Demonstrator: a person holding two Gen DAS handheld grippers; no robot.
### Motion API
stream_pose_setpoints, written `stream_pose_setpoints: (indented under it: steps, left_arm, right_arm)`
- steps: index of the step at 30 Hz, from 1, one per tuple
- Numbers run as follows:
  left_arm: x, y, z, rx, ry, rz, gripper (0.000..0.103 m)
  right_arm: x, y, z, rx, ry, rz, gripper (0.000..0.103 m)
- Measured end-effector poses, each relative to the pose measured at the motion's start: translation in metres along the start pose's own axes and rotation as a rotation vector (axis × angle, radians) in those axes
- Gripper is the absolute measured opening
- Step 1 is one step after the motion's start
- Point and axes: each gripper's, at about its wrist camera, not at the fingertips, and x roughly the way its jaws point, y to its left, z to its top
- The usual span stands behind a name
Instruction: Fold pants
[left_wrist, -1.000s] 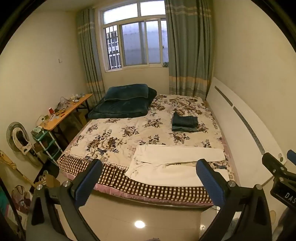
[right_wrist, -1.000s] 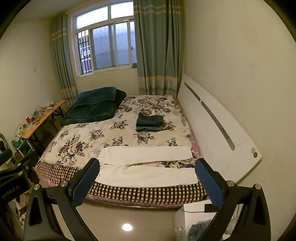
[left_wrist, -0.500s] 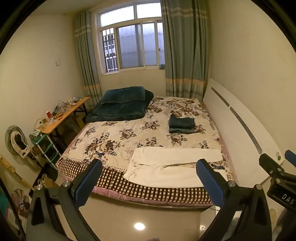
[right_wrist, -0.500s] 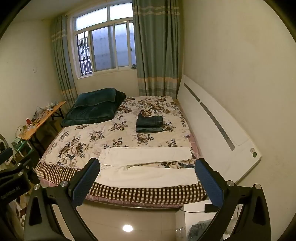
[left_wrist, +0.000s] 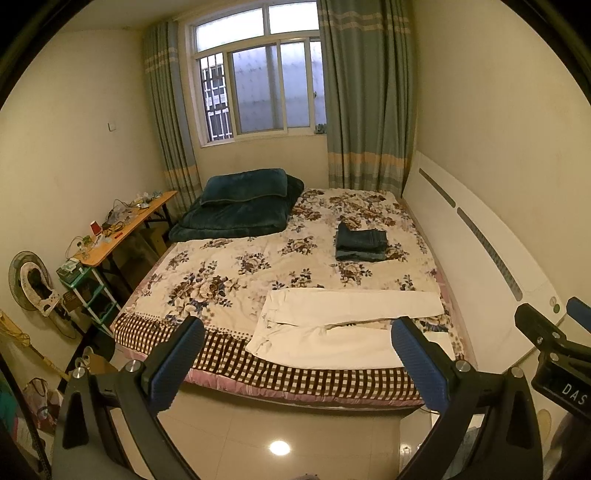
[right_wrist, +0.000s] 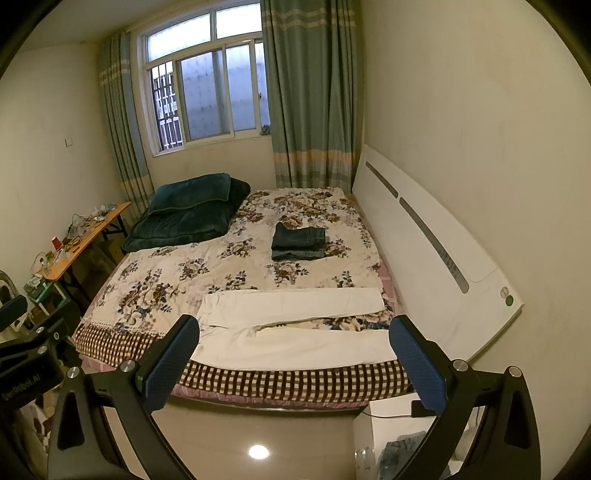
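Pants (left_wrist: 347, 328), white, lie flat along the near edge of the bed (left_wrist: 236, 273). I hold my left gripper (left_wrist: 297, 363) and right gripper (right_wrist: 295, 360) wide open and empty, well apart from them.

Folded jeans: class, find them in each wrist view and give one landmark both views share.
Left wrist: the folded jeans lie right of centre on the floral bed, beyond the white pants.
Right wrist: the jeans lie about centre, beyond the pants.
Shared landmark: the window.
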Motion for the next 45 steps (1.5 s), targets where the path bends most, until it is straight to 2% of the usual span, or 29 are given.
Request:
stream_pose_setpoints:
  steps: [29,45]
  left_arm:
    - [0.002,0.0,-0.006,0.004,0.014,-0.03,0.103]
    - [-0.001,0.013,-0.001,0.003,0.027,-0.053,0.103]
  right_arm:
    - [0.0,0.005,-0.002,0.006,0.013,-0.01,0.103]
    - [0.002,0.0,-0.003,0.003,0.019,-0.013,0.103]
